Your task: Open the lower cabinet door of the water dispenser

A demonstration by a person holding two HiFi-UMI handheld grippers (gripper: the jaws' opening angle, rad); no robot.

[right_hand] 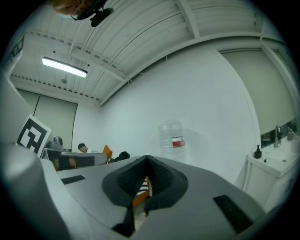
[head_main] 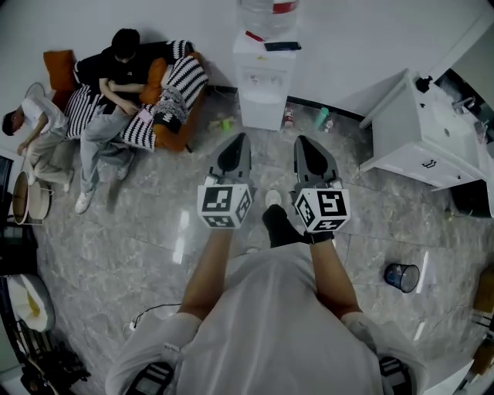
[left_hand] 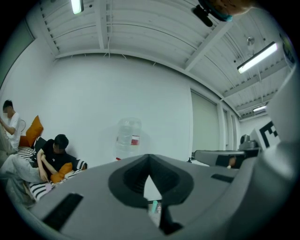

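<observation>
We hold the left gripper [head_main: 234,154] and right gripper [head_main: 310,158] level, side by side, each with jaws pressed together and nothing between them. The dispenser [head_main: 262,85] stands at 12 o'clock against the wall, well apart from them. Its lower door [head_main: 261,114] looks closed. Risk: closed jaws cannot take the door edge, and a hard pull may rock the bottle [head_main: 266,14] on top. Its red label is unreadable.
</observation>
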